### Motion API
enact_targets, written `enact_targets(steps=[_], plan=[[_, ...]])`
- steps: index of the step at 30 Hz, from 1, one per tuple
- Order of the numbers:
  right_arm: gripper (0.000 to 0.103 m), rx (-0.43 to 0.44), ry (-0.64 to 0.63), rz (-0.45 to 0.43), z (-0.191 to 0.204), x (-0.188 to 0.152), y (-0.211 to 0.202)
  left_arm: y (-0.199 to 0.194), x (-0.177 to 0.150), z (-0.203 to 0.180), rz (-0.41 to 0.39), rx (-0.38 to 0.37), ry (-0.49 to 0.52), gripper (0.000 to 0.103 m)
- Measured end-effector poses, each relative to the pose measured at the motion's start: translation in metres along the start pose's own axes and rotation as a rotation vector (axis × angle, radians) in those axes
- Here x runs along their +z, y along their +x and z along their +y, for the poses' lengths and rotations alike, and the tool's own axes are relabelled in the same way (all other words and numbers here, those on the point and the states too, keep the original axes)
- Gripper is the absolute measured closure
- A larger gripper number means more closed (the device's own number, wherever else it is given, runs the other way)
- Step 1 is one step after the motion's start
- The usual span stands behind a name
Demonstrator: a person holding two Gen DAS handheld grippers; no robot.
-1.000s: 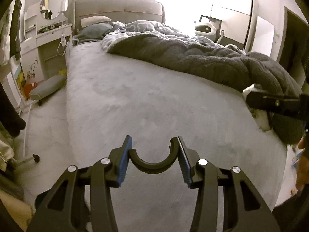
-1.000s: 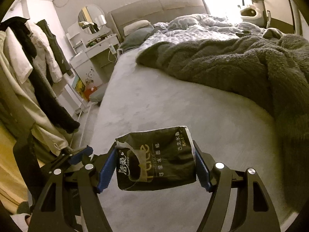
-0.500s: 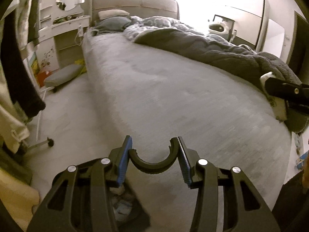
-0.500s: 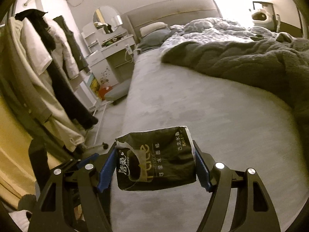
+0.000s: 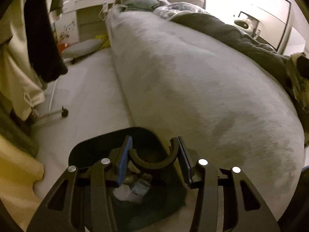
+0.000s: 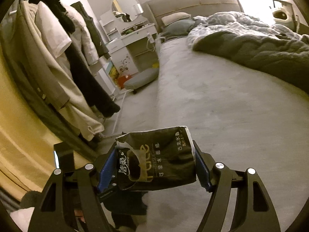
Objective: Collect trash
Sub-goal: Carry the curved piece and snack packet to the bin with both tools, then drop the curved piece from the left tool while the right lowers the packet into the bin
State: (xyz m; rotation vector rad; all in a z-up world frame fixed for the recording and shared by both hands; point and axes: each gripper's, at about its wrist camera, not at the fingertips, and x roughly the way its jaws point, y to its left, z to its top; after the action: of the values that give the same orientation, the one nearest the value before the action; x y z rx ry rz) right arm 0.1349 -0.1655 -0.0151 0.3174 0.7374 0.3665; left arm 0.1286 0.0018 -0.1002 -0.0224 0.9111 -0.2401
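My left gripper [image 5: 154,154] is shut on a black curved half-ring piece [image 5: 152,165] that spans its blue pads. It hangs above a black trash bin [image 5: 92,141] on the floor beside the bed, with pale crumpled trash [image 5: 133,190] inside. In the right wrist view, my right gripper [image 6: 154,166] is shut on a black tissue pack [image 6: 160,158] with white print, crumpled at its top edge. It is held over the floor at the bed's corner.
A grey bed [image 6: 222,96] fills the right, with a dark fleece blanket [image 6: 260,52] bunched on its far side. Clothes hang on a rack [image 6: 58,48] at the left. A white dressing table [image 6: 131,44] and a low grey stool [image 6: 141,79] stand by the headboard.
Both views have swung left and downward off the bed toward the floor. The black bin has come into view under my left gripper. Both grips are unchanged.
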Motion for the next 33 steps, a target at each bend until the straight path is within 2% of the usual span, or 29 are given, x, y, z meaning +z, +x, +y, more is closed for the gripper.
enact_targets(steps=[10, 17, 22, 28, 33], plan=[[0.030, 0.048, -0.069, 0.077, 0.037, -0.005, 0.035, 0.026, -0.018, 0.038, 0.080, 0.026, -0.092, 0.054], [0.030, 0.067, -0.121, 0.135, 0.060, -0.010, 0.064, 0.054, -0.040, 0.059, 0.207, 0.052, -0.147, 0.054], [0.030, 0.069, -0.133, 0.178, 0.072, -0.015, 0.083, 0.059, -0.053, 0.070, 0.258, 0.070, -0.170, 0.052], [0.030, 0.061, -0.160, 0.223, 0.087, -0.019, 0.105, 0.055, -0.064, 0.086, 0.298, 0.039, -0.205, 0.037], [0.030, 0.053, -0.166, 0.258, 0.091, -0.025, 0.120, 0.042, -0.072, 0.096, 0.295, 0.033, -0.233, 0.023]])
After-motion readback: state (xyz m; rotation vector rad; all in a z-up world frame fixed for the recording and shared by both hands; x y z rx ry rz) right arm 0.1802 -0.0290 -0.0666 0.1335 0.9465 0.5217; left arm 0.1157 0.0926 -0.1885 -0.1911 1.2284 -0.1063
